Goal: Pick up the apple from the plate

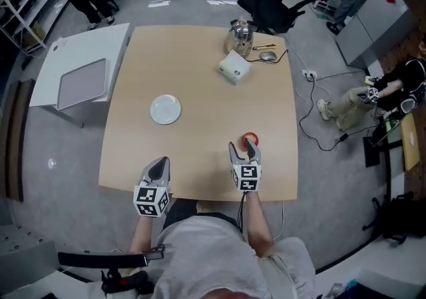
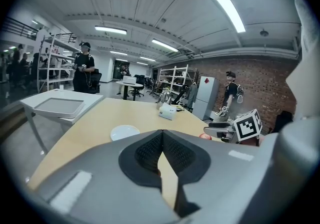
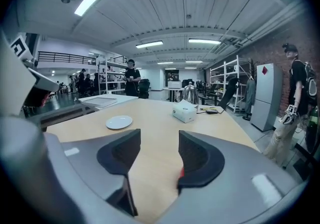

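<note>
Nearest, the left gripper [image 1: 160, 163] had its jaws together on nothing. The right gripper [image 1: 244, 152] had its jaws apart, unclamped, and the apple [image 1: 250, 138] sat on the table [image 1: 200, 71] just off its tips at 12 o'clock. Farther off, at 10 o'clock, the plate [image 1: 165, 109] lay bare. The lift from the plate looked done; any further move would call for closing squarely around the apple.

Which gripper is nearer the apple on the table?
Right. The right gripper has its open fingers right at the apple. The left gripper, shut, sits well off to the apple's left, near the table's front edge.
</note>
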A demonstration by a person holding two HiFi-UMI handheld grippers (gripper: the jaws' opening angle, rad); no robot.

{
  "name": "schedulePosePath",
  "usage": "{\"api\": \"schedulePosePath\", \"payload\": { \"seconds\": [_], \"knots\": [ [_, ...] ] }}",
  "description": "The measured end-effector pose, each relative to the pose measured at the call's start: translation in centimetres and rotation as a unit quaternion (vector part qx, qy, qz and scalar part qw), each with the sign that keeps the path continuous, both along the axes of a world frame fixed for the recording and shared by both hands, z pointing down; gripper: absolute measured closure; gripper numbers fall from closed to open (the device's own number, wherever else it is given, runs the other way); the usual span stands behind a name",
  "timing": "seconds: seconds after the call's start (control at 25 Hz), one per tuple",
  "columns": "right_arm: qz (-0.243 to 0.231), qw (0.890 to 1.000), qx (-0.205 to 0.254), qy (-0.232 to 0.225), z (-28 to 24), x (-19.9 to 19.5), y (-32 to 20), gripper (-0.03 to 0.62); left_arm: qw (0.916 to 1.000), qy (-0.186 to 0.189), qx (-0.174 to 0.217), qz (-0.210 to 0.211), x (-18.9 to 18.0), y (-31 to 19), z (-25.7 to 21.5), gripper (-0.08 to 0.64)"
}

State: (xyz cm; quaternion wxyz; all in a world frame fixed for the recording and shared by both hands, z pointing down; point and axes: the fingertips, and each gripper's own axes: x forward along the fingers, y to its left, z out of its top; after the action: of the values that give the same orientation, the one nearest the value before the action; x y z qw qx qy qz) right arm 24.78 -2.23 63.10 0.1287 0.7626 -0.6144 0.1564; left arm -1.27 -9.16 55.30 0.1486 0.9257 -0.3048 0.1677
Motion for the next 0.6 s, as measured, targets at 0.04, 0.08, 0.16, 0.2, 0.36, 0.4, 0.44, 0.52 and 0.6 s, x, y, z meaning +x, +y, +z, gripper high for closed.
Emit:
{"api": "schedulePosePath", "payload": {
  "seconds": [0.04,0.08,0.16,0.2,0.36,0.4,0.44,0.52,0.6],
  "knots": [
    [-0.008,1.000,0.002,-0.001,-0.3,-0.6,-0.2,0.351,1.0000,0.001,0.002,-0.007,-0.5,0.0,-0.2,0.540],
    [-0.015,1.000,0.005,-0.001,-0.6,-1.1,-0.4,0.360,0.9999,0.002,0.003,-0.013,-1.0,0.0,-0.3,0.540],
    [-0.030,1.000,0.010,-0.002,-1.2,-2.1,-0.7,0.377,0.9997,0.004,0.006,-0.025,-1.8,0.1,-0.6,0.540],
    [-0.037,0.999,0.012,-0.003,-1.5,-2.5,-0.9,0.388,0.9995,0.006,0.008,-0.031,-2.2,0.2,-0.8,0.540],
    [-0.065,0.998,0.020,-0.007,-2.3,-4.1,-1.3,0.422,0.9985,0.011,0.016,-0.052,-3.6,0.6,-1.4,0.540],
    [-0.072,0.997,0.021,-0.007,-2.5,-4.6,-1.4,0.428,0.9982,0.012,0.018,-0.057,-3.9,0.7,-1.6,0.540],
    [-0.079,0.997,0.022,-0.008,-2.7,-5.1,-1.5,0.437,0.9978,0.013,0.020,-0.061,-4.3,0.9,-1.7,0.540],
    [-0.092,0.995,0.025,-0.009,-3.1,-5.9,-1.6,0.452,0.9971,0.016,0.023,-0.070,-5.0,1.2,-2.1,0.540],
    [-0.103,0.994,0.030,-0.011,-3.6,-6.7,-1.7,0.474,0.9963,0.019,0.029,-0.079,-5.7,1.6,-2.6,0.540]
  ]
}}
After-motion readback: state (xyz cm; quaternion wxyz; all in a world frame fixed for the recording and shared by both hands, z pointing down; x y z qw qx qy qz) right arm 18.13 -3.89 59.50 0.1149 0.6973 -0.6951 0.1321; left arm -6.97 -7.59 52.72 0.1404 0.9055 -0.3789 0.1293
